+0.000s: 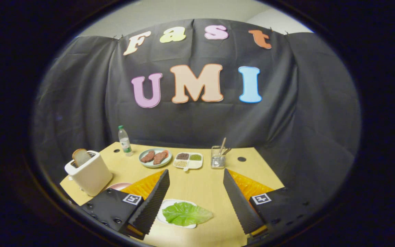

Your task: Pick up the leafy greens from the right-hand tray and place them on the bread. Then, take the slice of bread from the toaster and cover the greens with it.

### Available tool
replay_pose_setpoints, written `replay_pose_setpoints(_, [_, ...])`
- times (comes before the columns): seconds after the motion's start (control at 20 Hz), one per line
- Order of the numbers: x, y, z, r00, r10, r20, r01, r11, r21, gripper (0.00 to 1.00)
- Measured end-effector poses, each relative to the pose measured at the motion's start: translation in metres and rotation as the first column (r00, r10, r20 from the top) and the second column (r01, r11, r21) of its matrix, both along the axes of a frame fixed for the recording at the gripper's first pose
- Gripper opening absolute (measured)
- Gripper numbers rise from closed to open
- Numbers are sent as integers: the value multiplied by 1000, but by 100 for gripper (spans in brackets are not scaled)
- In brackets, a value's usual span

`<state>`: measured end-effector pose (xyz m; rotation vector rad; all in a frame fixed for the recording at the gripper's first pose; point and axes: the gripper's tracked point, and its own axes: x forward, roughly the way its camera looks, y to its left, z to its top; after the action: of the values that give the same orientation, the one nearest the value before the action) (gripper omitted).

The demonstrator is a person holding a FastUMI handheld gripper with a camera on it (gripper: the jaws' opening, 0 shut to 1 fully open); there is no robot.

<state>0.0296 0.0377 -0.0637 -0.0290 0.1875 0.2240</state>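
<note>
Green leafy greens (pixel 187 213), broad, crinkled, flat on white tray (pixel 170 204); jaws spread, gripper (pixel 195 176) empty

Light is even and soft from above; the pale wooden tabletop (pixel 197 185) is the brightest area, w/ no harsh glare. The black cloth back wall (pixel 81 103) stays dim, folds barely lit. Strong fisheye bend: table edges curve and far items look small. The green lettuce leaf (pixel 186 213) is sharp btwn the spread-apart fingers of the gripper (pixel 196 183); the white toaster (pixel 89 172) casts a faint shadow.
</note>
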Motion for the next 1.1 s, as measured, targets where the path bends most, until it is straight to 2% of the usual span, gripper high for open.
replay_pose_setpoints(0.2, [16,-10,-42,989,77,-125,-77,997,4,100])
replay_pose_setpoints(0.4, [31,-22,-104,936,141,-321,-159,987,-30,98])
replay_pose_setpoints(0.55, [39,-22,-143,879,185,-440,-216,976,-22,97])
replay_pose_setpoints(0.8, [53,-24,-201,753,237,-614,-299,954,1,96])
replay_pose_setpoints(0.95, [60,-25,-223,679,254,-689,-299,953,56,96])
replay_pose_setpoints(1.1, [66,-28,-239,633,250,-733,-278,957,86,96])
